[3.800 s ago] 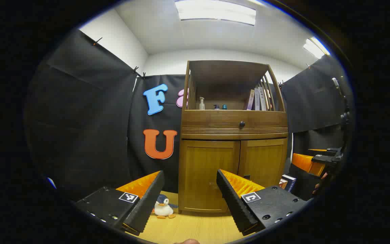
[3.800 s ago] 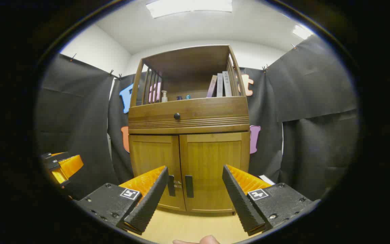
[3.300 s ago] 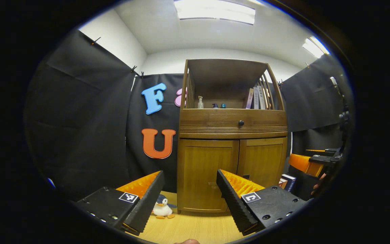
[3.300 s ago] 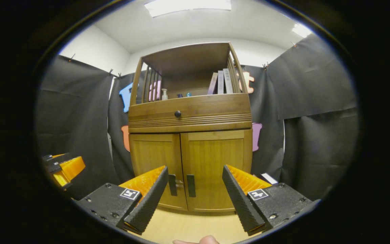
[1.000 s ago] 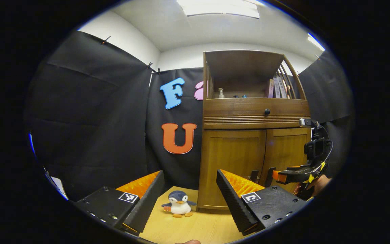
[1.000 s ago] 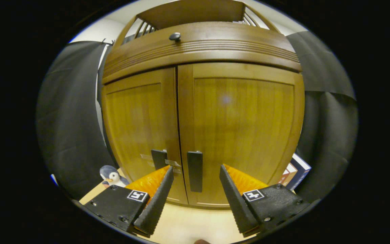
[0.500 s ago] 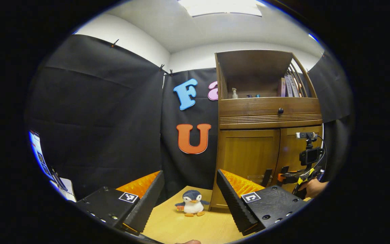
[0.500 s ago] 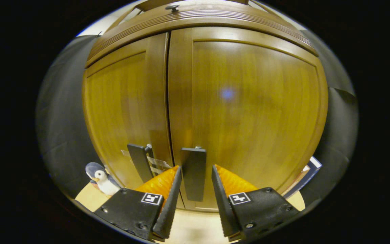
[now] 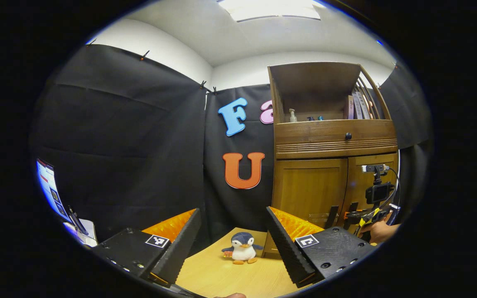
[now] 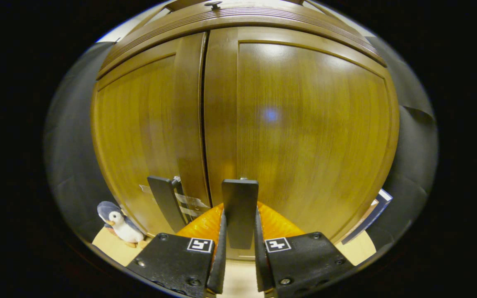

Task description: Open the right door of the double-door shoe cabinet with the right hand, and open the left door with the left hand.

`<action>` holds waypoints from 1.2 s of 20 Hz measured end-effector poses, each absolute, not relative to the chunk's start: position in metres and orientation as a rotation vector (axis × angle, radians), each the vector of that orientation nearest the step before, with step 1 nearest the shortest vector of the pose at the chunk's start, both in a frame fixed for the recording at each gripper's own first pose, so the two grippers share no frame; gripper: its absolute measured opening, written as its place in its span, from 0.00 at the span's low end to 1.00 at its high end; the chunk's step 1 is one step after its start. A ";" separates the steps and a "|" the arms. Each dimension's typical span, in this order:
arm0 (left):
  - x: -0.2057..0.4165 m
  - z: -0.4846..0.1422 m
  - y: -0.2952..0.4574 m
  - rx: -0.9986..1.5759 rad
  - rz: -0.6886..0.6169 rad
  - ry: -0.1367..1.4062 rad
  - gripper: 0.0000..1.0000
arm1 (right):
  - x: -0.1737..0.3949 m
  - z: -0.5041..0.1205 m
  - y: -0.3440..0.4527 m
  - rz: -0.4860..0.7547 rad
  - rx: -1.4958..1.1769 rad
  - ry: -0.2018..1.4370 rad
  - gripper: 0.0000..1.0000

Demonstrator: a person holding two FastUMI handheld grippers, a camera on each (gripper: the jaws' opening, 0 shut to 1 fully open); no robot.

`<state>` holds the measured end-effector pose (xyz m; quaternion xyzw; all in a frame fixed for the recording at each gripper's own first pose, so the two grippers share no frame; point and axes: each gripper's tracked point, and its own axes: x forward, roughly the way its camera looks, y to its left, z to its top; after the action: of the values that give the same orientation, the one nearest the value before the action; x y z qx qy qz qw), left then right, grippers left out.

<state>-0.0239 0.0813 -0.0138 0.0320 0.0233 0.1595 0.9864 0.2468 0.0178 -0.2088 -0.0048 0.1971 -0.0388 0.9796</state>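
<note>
At six o'clock in the right gripper view, the right gripper has both fingers pressed on the flat dark bar handle of the glossy grained wooden right door; no writing is legible. The left gripper gapes wide, well apart from the shut wooden left door at three o'clock.

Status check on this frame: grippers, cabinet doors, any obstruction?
Right gripper shut on right door handle; left gripper open, off the cabinet. Both doors shut. Toy penguin on floor by left door.
</note>
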 end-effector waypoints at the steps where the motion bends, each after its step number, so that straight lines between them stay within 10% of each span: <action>1: -0.023 -0.014 0.082 0.063 0.315 0.047 0.95 | 0.245 -0.209 0.018 -0.075 -0.004 0.403 0.32; 24: 0.000 -0.035 0.008 -0.011 -0.019 0.093 0.94 | 0.075 -0.197 -0.038 -0.090 0.005 0.379 0.29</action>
<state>0.0000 0.0084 -0.0349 -0.0056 0.0466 -0.0097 0.9988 0.0751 -0.0383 -0.1967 0.0023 0.1883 -0.0446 0.9811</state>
